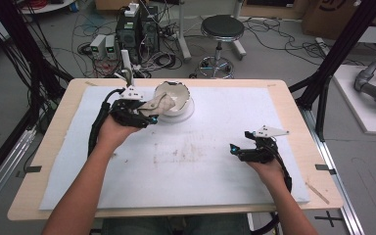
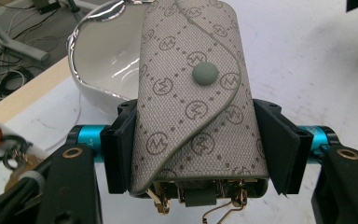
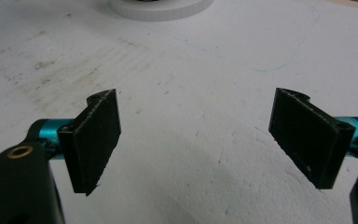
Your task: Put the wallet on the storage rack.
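Near the far edge of the table (image 1: 293, 105), left of its middle, the left gripper (image 1: 144, 119) clamps a grey patterned key pouch (image 2: 193, 100) between its two black jaws. The pouch stands roughly upright in the grip, its flap folded across and fastened with a round grey snap (image 2: 205, 74); brass hooks (image 2: 223, 205) poke out of its lower end. Its upper end is raised over the rim of a white bowl (image 2: 105, 60), which rests on the white mat (image 1: 200, 161) covering the table. From the high view it is hard to say whether the pouch touches the bowl or hangs just clear of it.

Toward the right side of the mat, well apart from the bowl, the right gripper (image 1: 242, 147) sits low over the mat with its jaws spread wide and nothing between them. A faint brown stain (image 1: 181, 154) marks the mat between the two hands.
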Demonstrator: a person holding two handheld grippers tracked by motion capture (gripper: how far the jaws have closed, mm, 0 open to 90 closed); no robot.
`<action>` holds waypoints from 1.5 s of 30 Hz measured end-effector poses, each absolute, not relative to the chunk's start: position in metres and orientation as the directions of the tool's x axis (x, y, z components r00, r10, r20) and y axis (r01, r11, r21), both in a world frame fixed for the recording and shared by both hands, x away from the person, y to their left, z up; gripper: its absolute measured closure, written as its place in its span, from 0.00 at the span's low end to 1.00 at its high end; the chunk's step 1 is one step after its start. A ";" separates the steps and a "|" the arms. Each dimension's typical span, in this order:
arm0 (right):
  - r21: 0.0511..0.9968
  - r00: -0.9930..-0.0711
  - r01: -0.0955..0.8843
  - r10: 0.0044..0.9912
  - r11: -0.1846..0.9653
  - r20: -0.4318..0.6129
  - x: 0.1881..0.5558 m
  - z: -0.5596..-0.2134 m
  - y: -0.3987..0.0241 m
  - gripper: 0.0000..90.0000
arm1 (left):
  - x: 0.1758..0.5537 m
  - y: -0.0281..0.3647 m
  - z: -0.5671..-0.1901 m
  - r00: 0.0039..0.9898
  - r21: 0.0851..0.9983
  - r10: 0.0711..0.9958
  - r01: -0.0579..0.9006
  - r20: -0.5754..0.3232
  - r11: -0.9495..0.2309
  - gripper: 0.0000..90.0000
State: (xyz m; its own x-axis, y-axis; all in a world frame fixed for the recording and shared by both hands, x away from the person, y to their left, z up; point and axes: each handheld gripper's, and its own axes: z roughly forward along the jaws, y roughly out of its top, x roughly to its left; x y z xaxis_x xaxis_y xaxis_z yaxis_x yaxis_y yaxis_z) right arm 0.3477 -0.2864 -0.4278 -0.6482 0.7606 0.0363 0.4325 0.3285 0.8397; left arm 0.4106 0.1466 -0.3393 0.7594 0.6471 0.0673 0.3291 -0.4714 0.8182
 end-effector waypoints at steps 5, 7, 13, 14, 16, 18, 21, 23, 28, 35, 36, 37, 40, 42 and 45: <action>0.839 -0.647 0.434 0.761 0.327 0.038 0.348 -0.428 -0.287 0.19 | 0.432 0.135 -0.341 0.750 0.802 0.658 0.353 0.066 -0.483 0.40; 0.839 -0.647 0.434 0.761 0.328 0.037 0.348 -0.428 -0.287 0.19 | 0.440 0.130 -0.342 0.747 0.798 0.662 0.360 0.064 -0.483 0.40; 0.839 -0.651 0.434 0.758 0.329 0.039 0.349 -0.428 -0.287 0.19 | 0.460 0.120 -0.350 0.733 0.776 0.678 0.392 0.062 -0.495 0.40; 0.839 -0.649 0.436 0.760 0.325 0.043 0.349 -0.428 -0.287 0.19 | 0.462 0.119 -0.352 0.731 0.772 0.680 0.398 0.060 -0.496 0.40; 0.839 -0.651 0.436 0.758 0.325 0.045 0.349 -0.429 -0.287 0.19 | 0.465 0.117 -0.356 0.728 0.769 0.684 0.405 0.056 -0.495 0.40; 0.838 -0.651 0.438 0.758 0.325 0.046 0.350 -0.429 -0.287 0.19 | 0.468 0.116 -0.358 0.725 0.762 0.686 0.412 0.057 -0.499 0.40; 0.835 -0.653 0.441 0.756 0.328 0.048 0.351 -0.430 -0.286 0.19 | 0.471 0.114 -0.363 0.726 0.756 0.686 0.417 0.058 -0.504 0.40; 0.833 -0.655 0.445 0.754 0.329 0.052 0.352 -0.431 -0.286 0.19 | 0.473 0.114 -0.364 0.726 0.749 0.685 0.420 0.061 -0.512 0.40; 0.828 -0.660 0.449 0.749 0.337 0.053 0.353 -0.432 -0.285 0.19 | 0.477 0.112 -0.368 0.716 0.745 0.695 0.433 0.057 -0.507 0.40; 0.825 -0.660 0.450 0.750 0.341 0.049 0.353 -0.433 -0.284 0.19 | 0.486 0.106 -0.372 0.709 0.742 0.703 0.438 0.063 -0.508 0.40; 0.826 -0.660 0.449 0.750 0.342 0.049 0.353 -0.433 -0.284 0.19 | 0.487 0.104 -0.372 0.709 0.744 0.702 0.437 0.062 -0.506 0.40; 0.825 -0.660 0.450 0.750 0.342 0.048 0.353 -0.433 -0.284 0.19 | 0.489 0.102 -0.372 0.711 0.743 0.700 0.435 0.064 -0.509 0.40; 0.825 -0.658 0.451 0.752 0.341 0.048 0.353 -0.432 -0.284 0.19 | 0.493 0.096 -0.372 0.715 0.733 0.695 0.432 0.077 -0.526 0.40; 0.826 -0.658 0.449 0.752 0.341 0.047 0.353 -0.433 -0.284 0.19 | 0.496 0.092 -0.373 0.715 0.731 0.695 0.434 0.075 -0.526 0.40; 0.826 -0.654 0.451 0.755 0.337 0.049 0.353 -0.433 -0.284 0.19 | 0.501 0.087 -0.374 0.712 0.725 0.698 0.438 0.081 -0.531 0.40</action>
State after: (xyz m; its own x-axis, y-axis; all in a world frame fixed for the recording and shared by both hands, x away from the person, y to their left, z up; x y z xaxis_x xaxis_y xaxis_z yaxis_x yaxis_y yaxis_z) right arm 0.3530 -0.2839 -0.4327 -0.6537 0.7552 0.0486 0.4511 0.3374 0.8262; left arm 0.5007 0.0871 -0.3738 0.7119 0.6976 0.0813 0.4380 -0.5314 0.7251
